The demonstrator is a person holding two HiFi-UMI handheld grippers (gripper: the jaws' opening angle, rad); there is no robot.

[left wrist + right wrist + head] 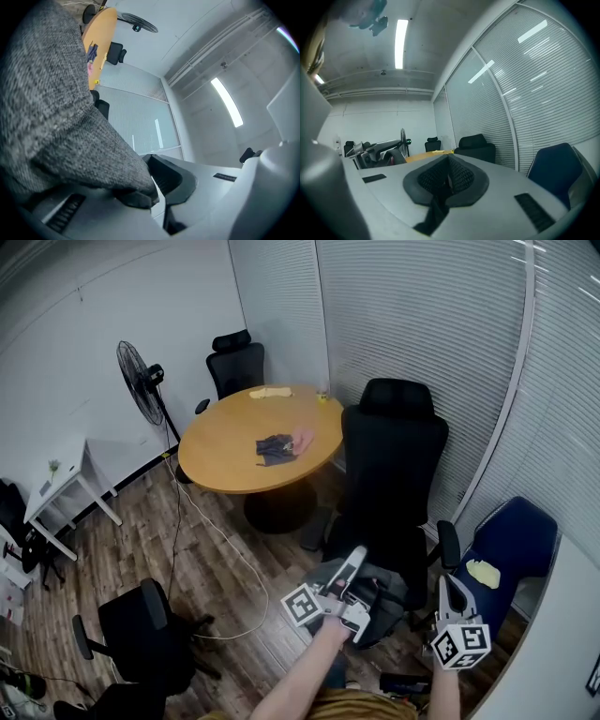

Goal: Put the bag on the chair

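A grey knit bag (382,589) sits low in the head view, at the front edge of the black high-back office chair (394,451). My left gripper (354,568) is shut on the bag's fabric. In the left gripper view that grey cloth (56,117) fills the left side and is pinched where my left gripper (152,187) closes. Whether the bag rests on the seat I cannot tell. To the right of the bag, my right gripper (446,589) points upward. In its own view the right gripper (449,176) is shut, pads together, holding nothing.
A round wooden table (234,460) with a dark cloth (275,448) stands behind the chair. A blue chair (514,542) is at the right by the blinds. Another black chair (141,624) is lower left, with a white cable (211,531) and a fan (141,381) beyond.
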